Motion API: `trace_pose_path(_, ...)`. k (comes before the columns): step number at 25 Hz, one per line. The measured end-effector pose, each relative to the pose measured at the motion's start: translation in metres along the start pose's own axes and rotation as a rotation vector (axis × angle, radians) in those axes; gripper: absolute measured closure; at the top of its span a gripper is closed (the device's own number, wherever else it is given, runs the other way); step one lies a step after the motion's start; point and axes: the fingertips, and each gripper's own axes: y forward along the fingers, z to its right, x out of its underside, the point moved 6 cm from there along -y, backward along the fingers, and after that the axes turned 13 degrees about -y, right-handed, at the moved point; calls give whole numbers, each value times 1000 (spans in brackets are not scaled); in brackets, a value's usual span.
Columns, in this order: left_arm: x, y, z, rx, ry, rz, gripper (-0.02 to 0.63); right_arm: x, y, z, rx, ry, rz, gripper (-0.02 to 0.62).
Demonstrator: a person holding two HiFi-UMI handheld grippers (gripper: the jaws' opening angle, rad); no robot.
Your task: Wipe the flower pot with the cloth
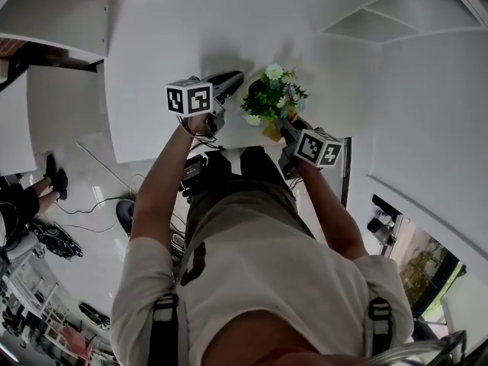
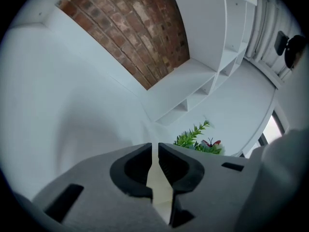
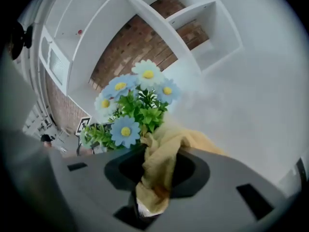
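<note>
Head view: arm [image 1: 329,204] outstretched, right tongs [image 1: 284,129] gripping cloth [image 1: 271,133].

White table [image 1: 152,67], white shelf unit [image 2: 193,88] w/ brick wall [image 2: 135,28] behind, glossy floor [image 1: 99,185].

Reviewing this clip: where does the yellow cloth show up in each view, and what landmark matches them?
Head view: yellow cloth in the upper middle, just under the flowering plant.
Left gripper view: not in it.
Right gripper view: lower centre, clamped in the right tongs.
Shared landmark: the flowering plant, low and right of centre in the left gripper view, centre-left in the right gripper view.
</note>
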Motion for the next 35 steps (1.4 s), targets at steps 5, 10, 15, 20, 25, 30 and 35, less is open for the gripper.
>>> trace_pose_path(5,13,11,6,5,11,-32,574,15,17,-20,-28,-48,-49,471)
trace_pose_path(10,17,-5,3,-14,-10,-2,574,32,37,-53,-148,-78,-113,471)
trace_pose_path(15,29,-15,5,0,-21,-12,575,38,39,-70,-242,-107,-169,469)
trace_pose_path(20,28,-17,7,24,-45,-25,574,23,1,-33,-121,-6,-86,469)
trace_pose_path(25,21,0,11,16,-7,-68,477,-3,5,0,-14,14,-12,469)
trace_pose_path(30,24,-1,4,11,-82,-25,515,1,17,-4,-38,35,-28,469)
trace_pose_path(35,17,-1,8,10,-34,-72,534,13,16,-30,-101,50,-52,469)
